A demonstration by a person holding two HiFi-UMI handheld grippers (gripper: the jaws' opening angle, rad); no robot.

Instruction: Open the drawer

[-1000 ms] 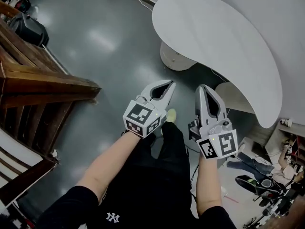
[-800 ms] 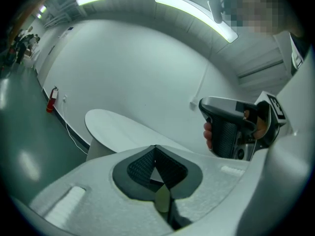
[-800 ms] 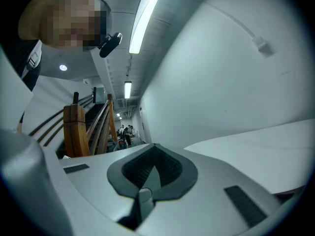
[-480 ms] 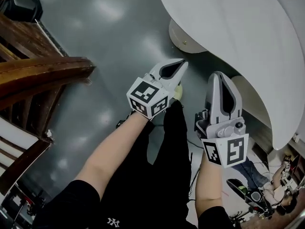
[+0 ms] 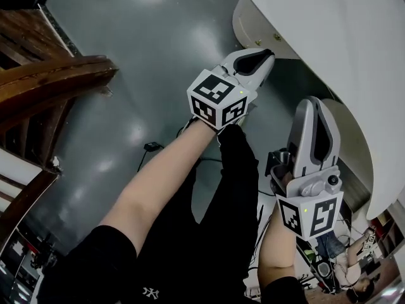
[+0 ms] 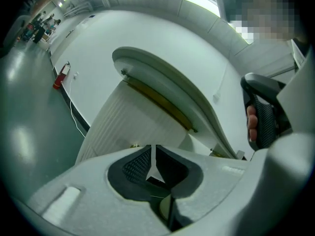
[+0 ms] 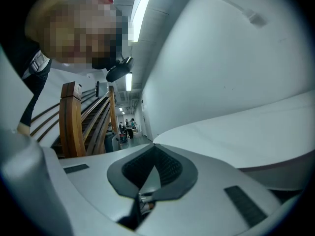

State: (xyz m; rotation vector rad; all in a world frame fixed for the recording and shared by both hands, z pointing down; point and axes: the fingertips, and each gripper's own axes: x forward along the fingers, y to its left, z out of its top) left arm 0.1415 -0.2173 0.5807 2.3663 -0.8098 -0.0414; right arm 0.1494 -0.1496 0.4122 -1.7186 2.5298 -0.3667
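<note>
- The left gripper point(image 5: 264, 59) and the right gripper point(image 5: 314, 106) were both clenched on nothing.
- No drawer showed plainly. It likely sat under the white table point(image 5: 354, 49) at upper right, by its pedestal point(image 5: 253, 24).
- The left gripper pointed toward that pedestal and looked nearer.

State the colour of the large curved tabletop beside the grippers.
White; the curved tabletop shows best in the head view.

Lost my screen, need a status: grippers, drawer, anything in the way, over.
Left gripper shut, empty. Right gripper shut, empty. No drawer made out in any view; white table just ahead. Nothing seen blocking.
</note>
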